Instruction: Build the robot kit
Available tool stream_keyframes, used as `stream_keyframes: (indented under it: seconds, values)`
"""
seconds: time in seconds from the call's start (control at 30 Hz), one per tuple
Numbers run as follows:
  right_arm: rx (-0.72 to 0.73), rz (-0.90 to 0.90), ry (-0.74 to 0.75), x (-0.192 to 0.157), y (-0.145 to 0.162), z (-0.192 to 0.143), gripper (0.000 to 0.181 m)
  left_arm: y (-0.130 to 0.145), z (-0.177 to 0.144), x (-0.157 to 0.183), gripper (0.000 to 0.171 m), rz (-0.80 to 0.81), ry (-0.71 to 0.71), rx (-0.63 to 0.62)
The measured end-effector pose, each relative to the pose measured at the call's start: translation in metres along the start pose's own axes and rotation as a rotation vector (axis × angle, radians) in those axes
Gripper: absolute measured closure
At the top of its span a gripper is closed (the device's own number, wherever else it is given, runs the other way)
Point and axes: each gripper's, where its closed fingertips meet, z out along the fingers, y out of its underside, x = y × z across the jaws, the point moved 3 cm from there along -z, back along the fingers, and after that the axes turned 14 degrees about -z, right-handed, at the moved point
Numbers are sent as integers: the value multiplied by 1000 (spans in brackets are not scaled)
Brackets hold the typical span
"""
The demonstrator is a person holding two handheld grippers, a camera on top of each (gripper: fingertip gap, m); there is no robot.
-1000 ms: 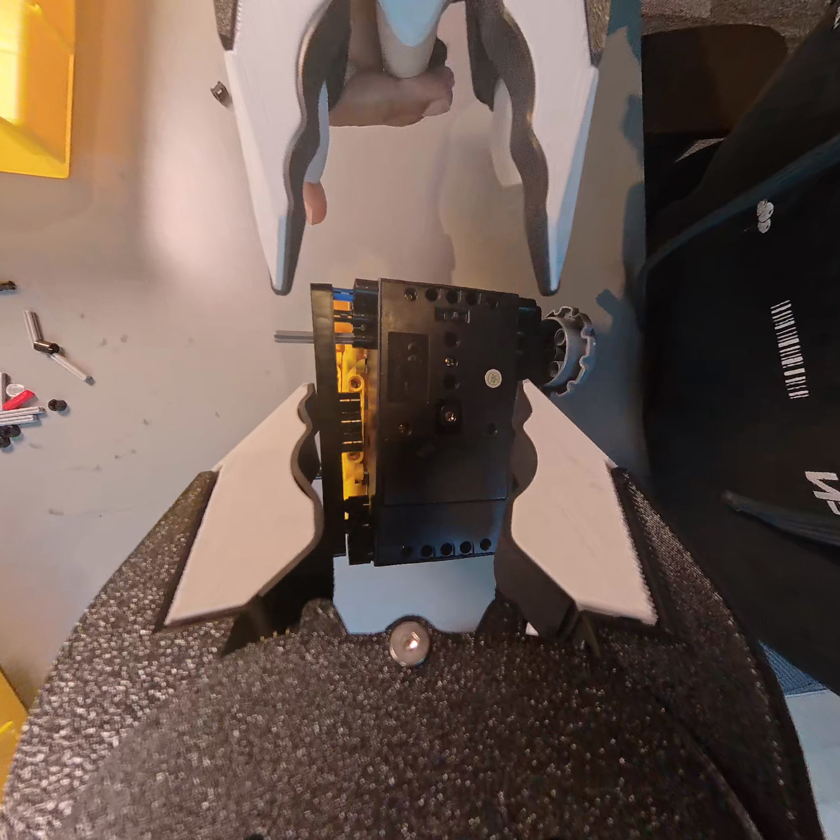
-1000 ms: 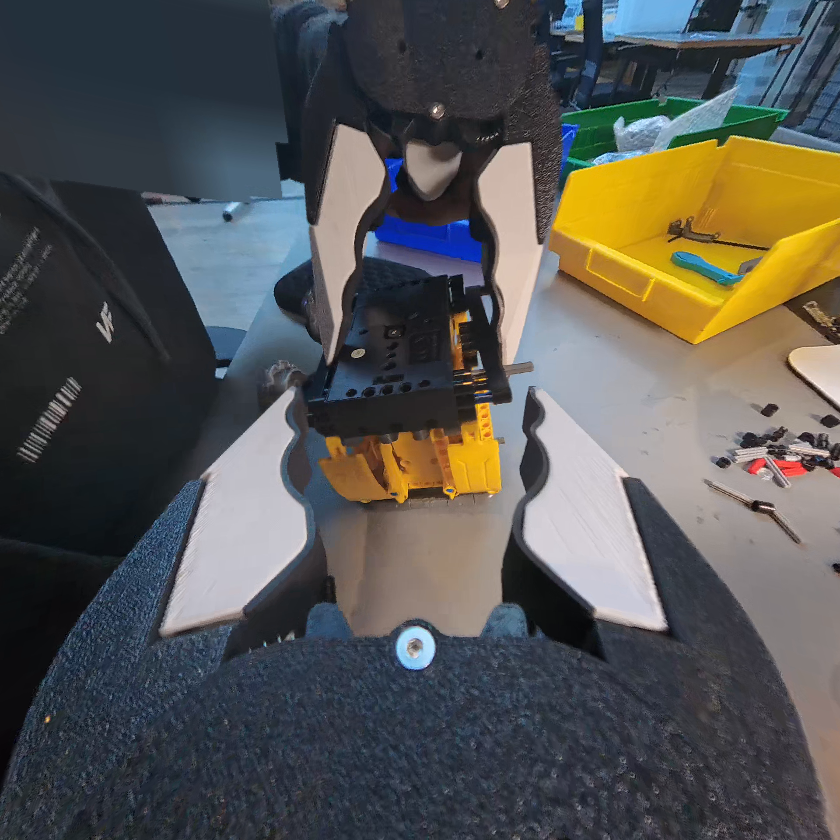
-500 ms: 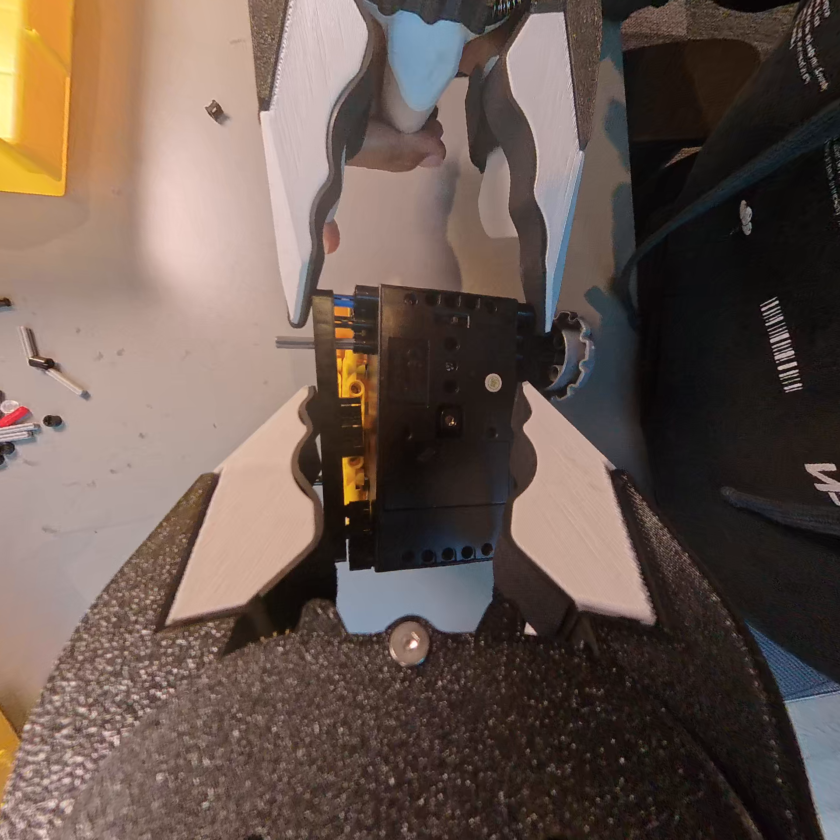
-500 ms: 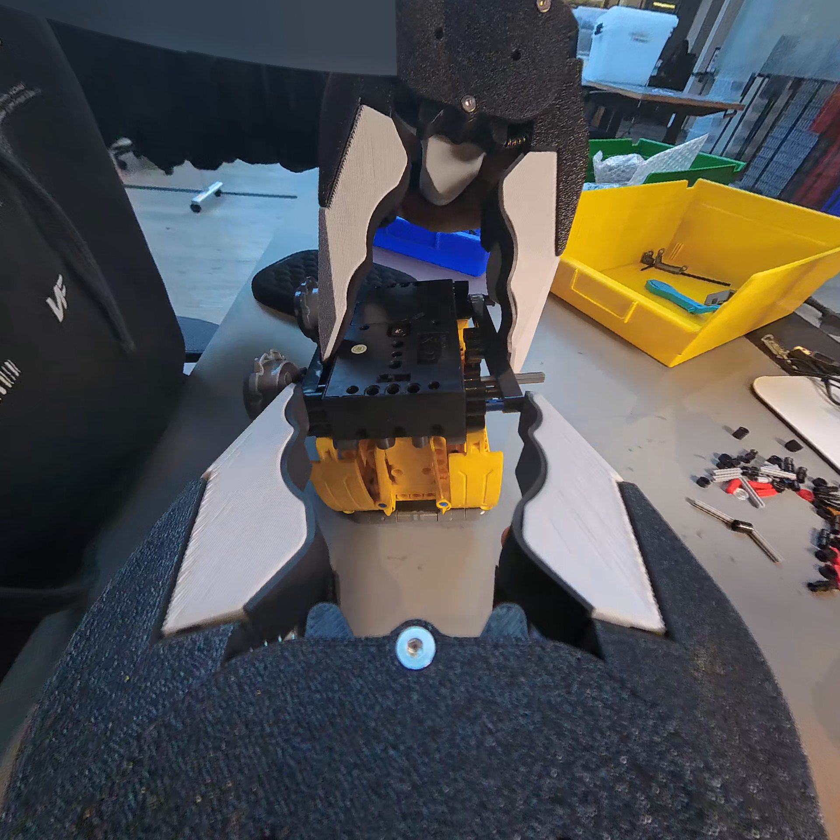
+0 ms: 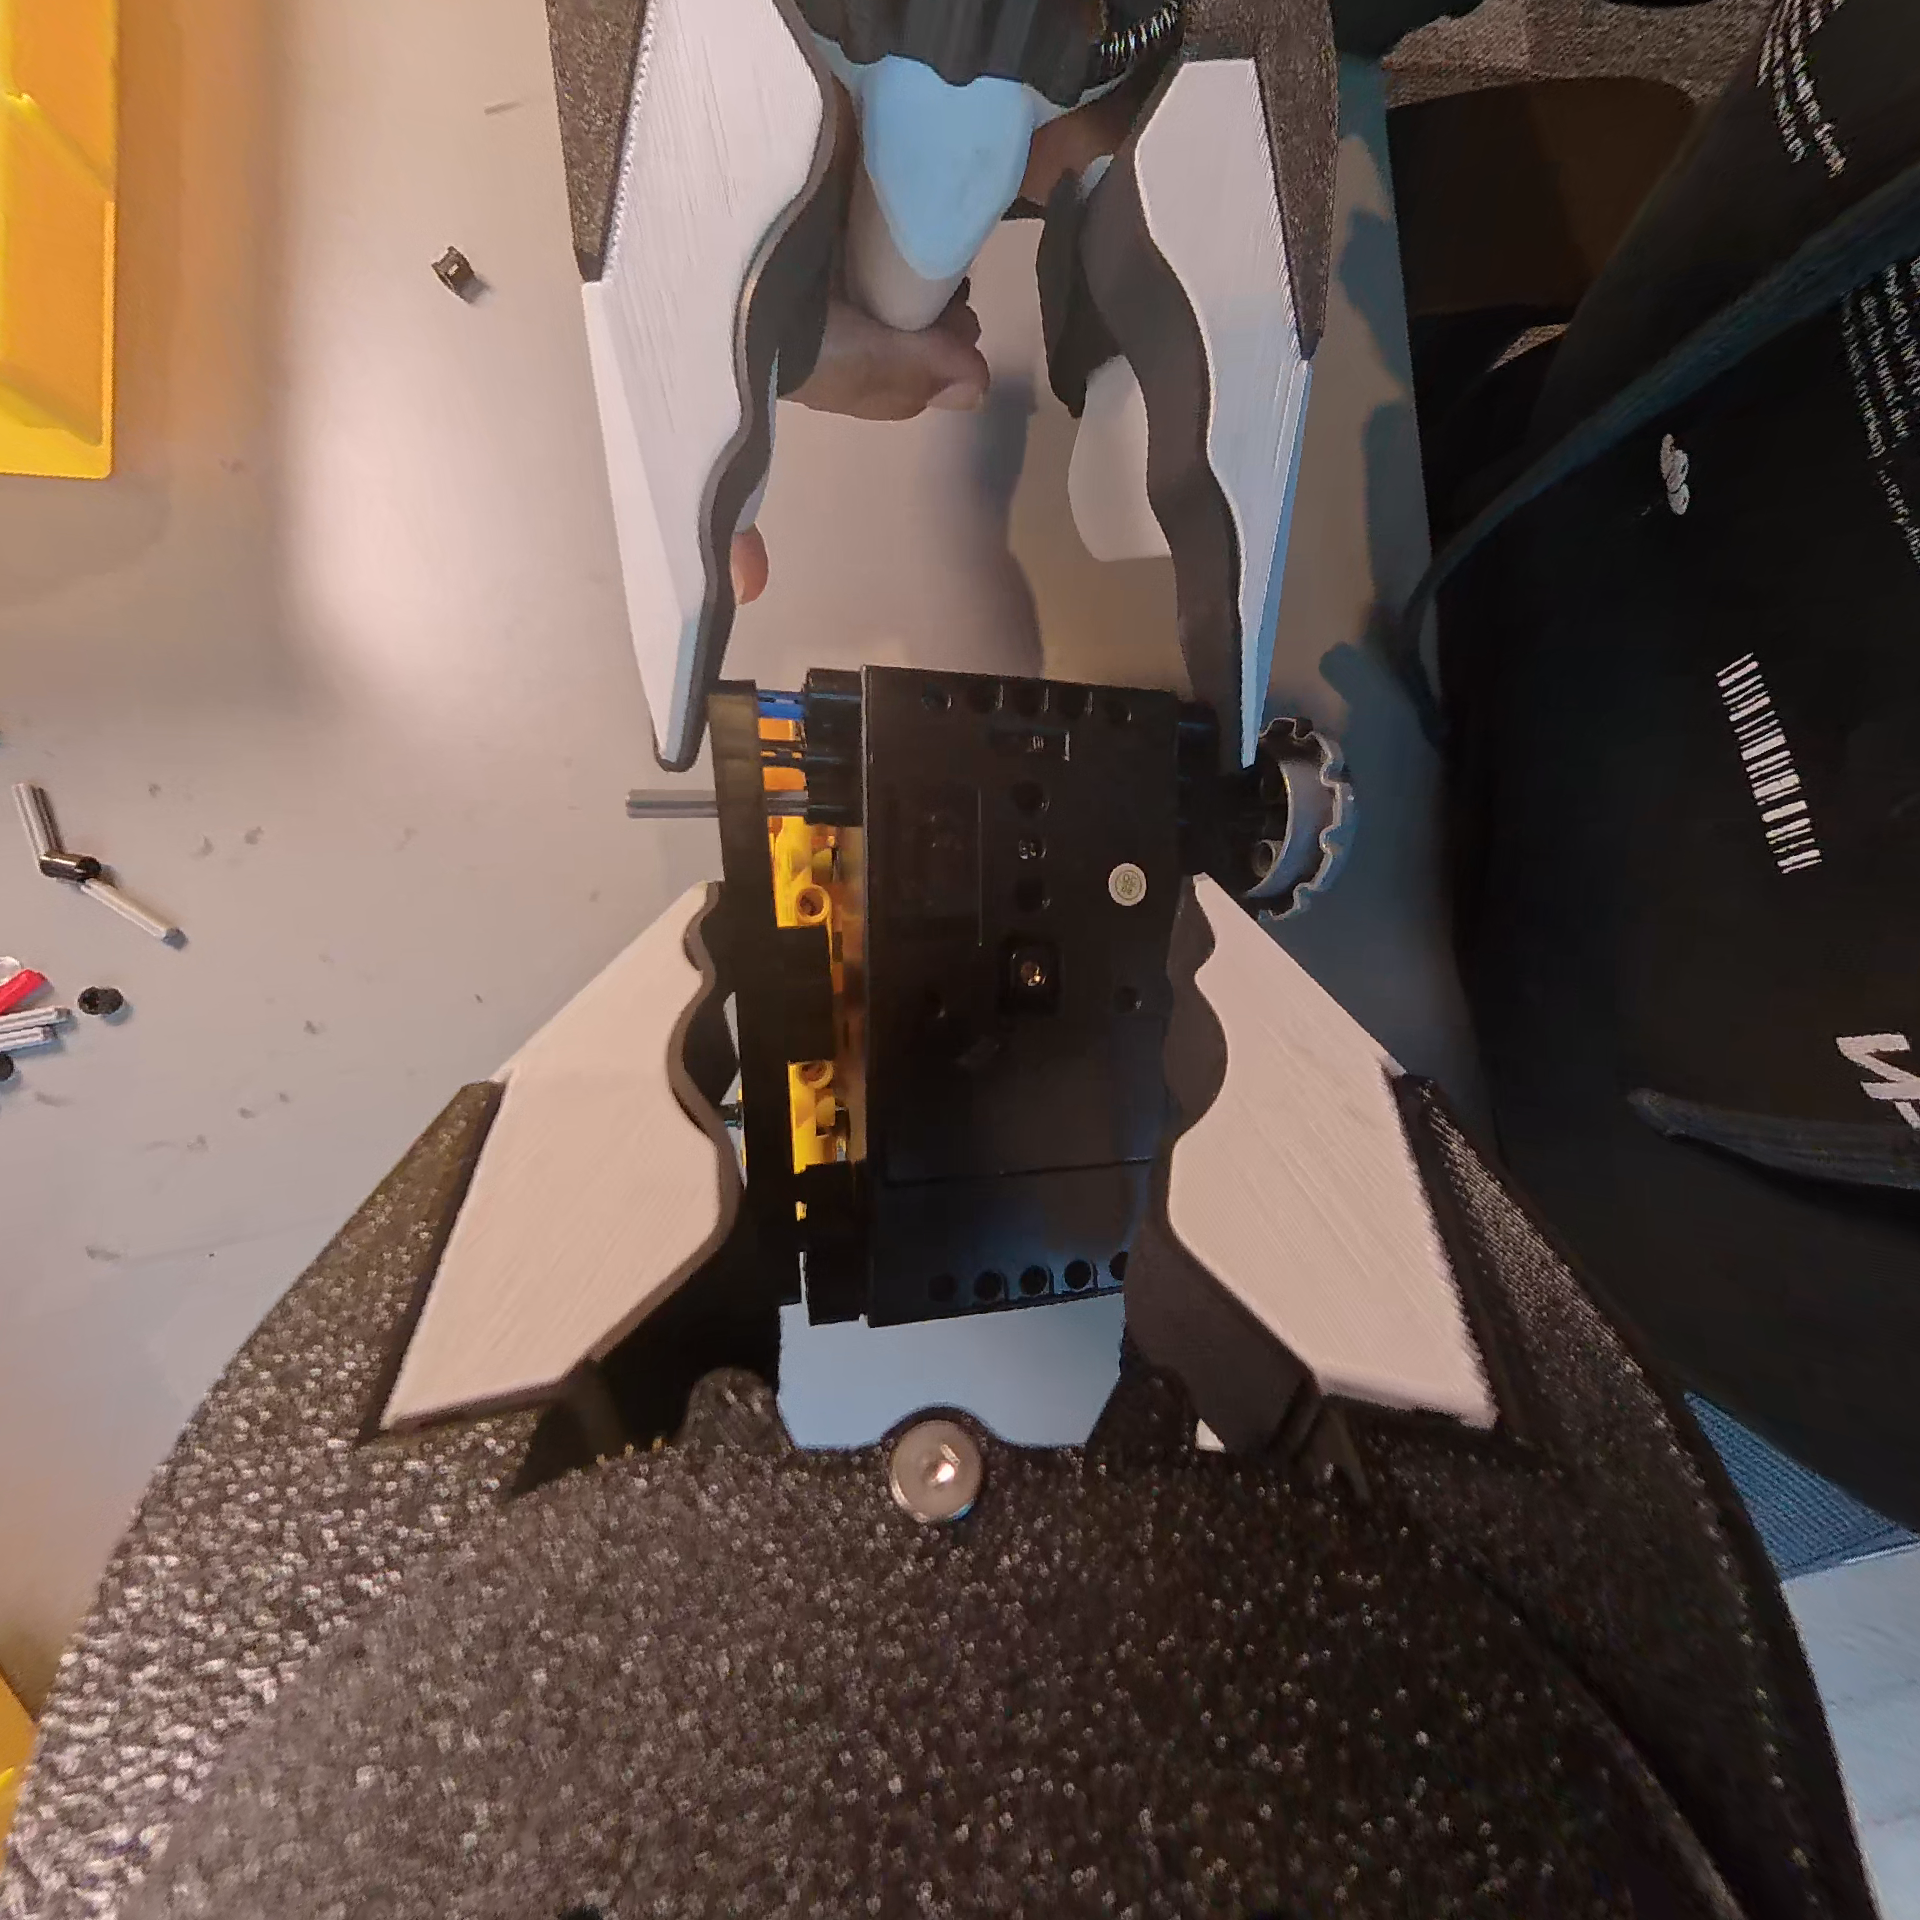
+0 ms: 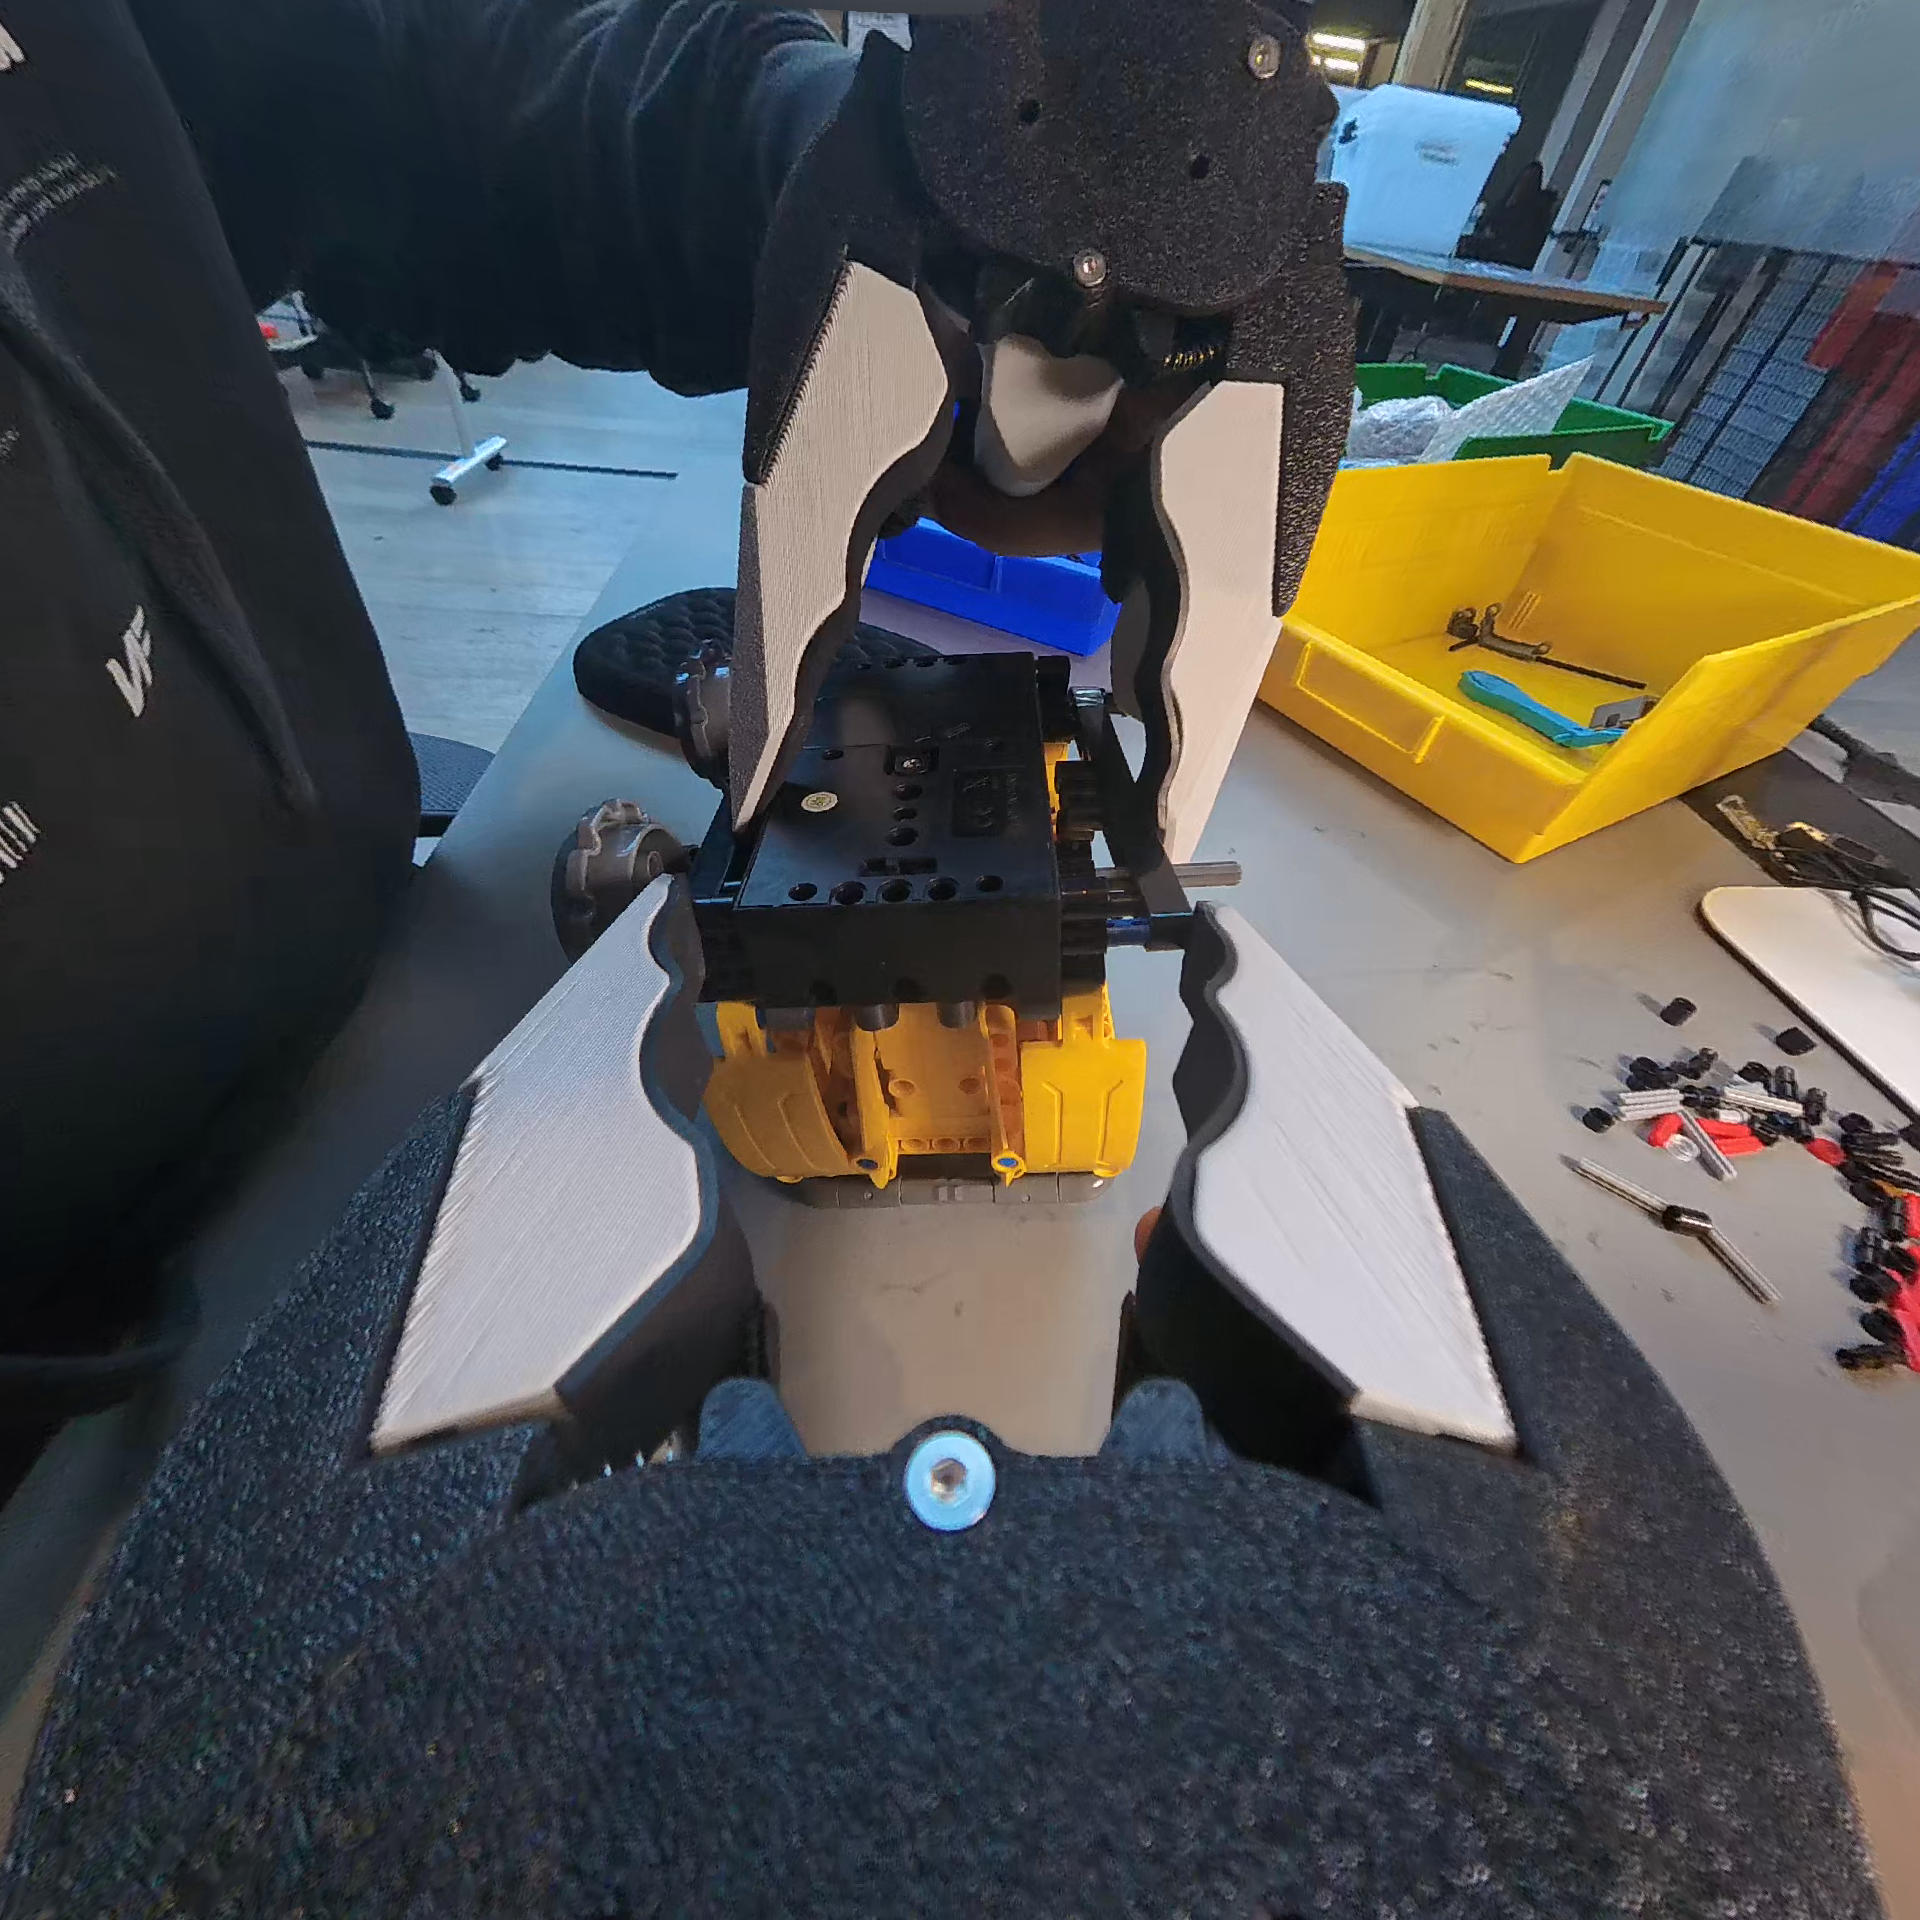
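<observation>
The left claw (image 5: 961, 1060) is clamped on a black-and-yellow building-block model (image 5: 966, 997), its two fingers pressing the model's long black sides, so the block is steadied from above. The model stands on the grey desk (image 5: 312, 644) with the black motor-like box uppermost and the yellow part (image 6: 925, 1091) below, seemingly resting on a thin grey plate, which keeps the black top face exposed to both cameras.

The right claw (image 6: 935, 925) comes in from the opposite end. Its fingers stand apart, one at each near corner of the black box. Whether the tips actually touch the model or sit just beside it is hard to say from either view. This head-on arrangement puts the two claws on different ends of the same block without crossing.

A grey toothed wheel (image 5: 1294, 816) sticks out on one side of the model and a thin grey axle (image 5: 665, 800) on the other; both lie outside the gripped faces, so they stay free.

Loose small parts (image 6: 1766, 1122), black, red and grey pins and rods, lie scattered on the desk well apart from the model. A yellow bin (image 6: 1600, 644) holding a blue tool sits farther off, with a blue bin (image 6: 997, 592) behind the left claw. A person's dark garment (image 5: 1714, 831) fills one side.
</observation>
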Motion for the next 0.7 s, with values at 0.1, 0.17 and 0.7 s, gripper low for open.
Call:
stream_keyframes:
  seconds: [0.1,0.17,0.7]
  values:
    - [5,-4,7,-1,0,0,91,0,0,1,92,9,2,1]
    - [8,-6,8,-1,0,0,91,0,1,1,92,16,1,5]
    - [32,222,-26,2,-10,-25,108,-1,1,6,90,-103,-78,51]
